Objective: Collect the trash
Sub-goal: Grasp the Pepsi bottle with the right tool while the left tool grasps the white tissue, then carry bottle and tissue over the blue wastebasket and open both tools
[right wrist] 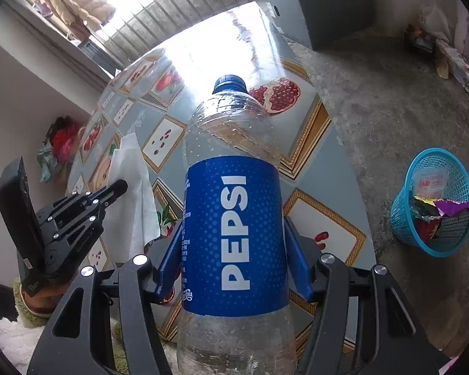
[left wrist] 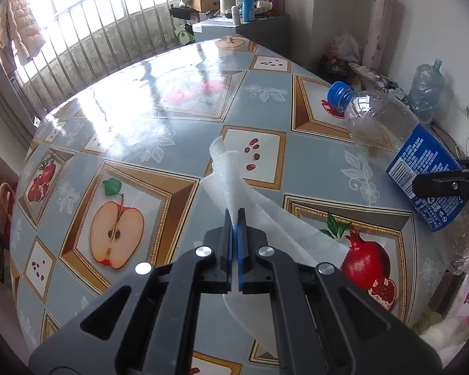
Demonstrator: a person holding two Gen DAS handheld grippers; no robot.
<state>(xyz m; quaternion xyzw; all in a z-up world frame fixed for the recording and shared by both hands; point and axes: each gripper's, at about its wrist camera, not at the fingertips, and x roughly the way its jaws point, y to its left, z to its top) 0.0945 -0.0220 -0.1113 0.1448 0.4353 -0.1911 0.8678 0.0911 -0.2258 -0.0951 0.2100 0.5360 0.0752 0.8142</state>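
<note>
My left gripper (left wrist: 234,218) is shut on a white paper tissue (left wrist: 228,168), which hangs from the jaws above the table; the tissue also shows in the right wrist view (right wrist: 131,168). My right gripper (right wrist: 234,237) is shut on an empty Pepsi bottle (right wrist: 234,228) with a blue label and blue cap, held above the table's right edge. The bottle also shows at the right of the left wrist view (left wrist: 400,137), with the right gripper's fingers (left wrist: 444,184) on its label. The left gripper appears at the left of the right wrist view (right wrist: 118,187).
The round table (left wrist: 134,131) has a glossy fruit-pattern cloth. A blue plastic basket (right wrist: 434,206) with wrappers inside stands on the concrete floor to the right. A grey cabinet (left wrist: 259,28) with bottles stands behind the table. A large water jug (left wrist: 428,90) sits by the wall.
</note>
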